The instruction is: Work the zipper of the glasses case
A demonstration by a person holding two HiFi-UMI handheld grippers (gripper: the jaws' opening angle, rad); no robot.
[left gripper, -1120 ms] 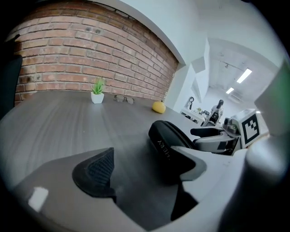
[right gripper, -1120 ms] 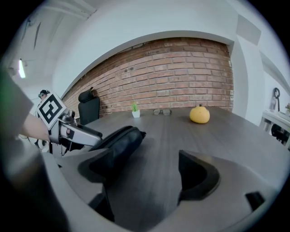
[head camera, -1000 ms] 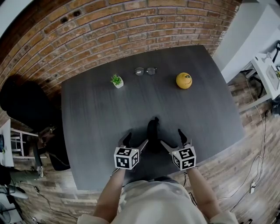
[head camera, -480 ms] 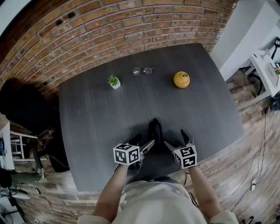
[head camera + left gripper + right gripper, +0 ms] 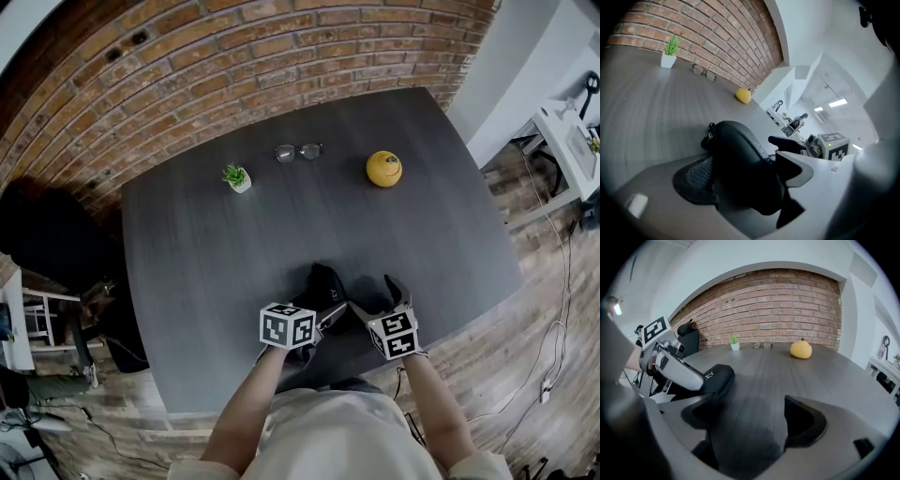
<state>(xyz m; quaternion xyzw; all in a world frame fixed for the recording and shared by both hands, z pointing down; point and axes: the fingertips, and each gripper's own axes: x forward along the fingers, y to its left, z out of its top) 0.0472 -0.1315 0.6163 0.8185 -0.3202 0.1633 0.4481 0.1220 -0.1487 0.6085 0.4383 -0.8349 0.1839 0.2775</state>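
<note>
The case (image 5: 323, 281) is lying on the table (image 5: 206, 253) close to the near edge, about midway along it, with its long side pointing toward the far edge. It is black and rounded, and a small tab is sticking out at its far end. Whether the zipper is open or closed is not showing.

The left gripper (image 5: 317, 302) is reaching in from the near edge and straddling the case's near end. In the left gripper view its jaws are standing wide apart with the case (image 5: 736, 145) filling the gap between them. The ribbed pad (image 5: 696, 173) is sitting right beside the case, and the jaws are not clamping it.

The right gripper (image 5: 375, 298) is hovering just beside the case, on the side toward the right edge. In the right gripper view its jaws are gaping open over bare table, with nothing between them. There the case (image 5: 717, 376) is lying past the left jaw, with one jaw of the left gripper lying across its near end.

Along the far edge, well apart from the case, a plant (image 5: 234, 176), glasses (image 5: 298, 151) and a yellow fruit (image 5: 383, 169) are sitting in a row, the glasses between the other two. A brick wall (image 5: 234, 56) is running behind that edge.
</note>
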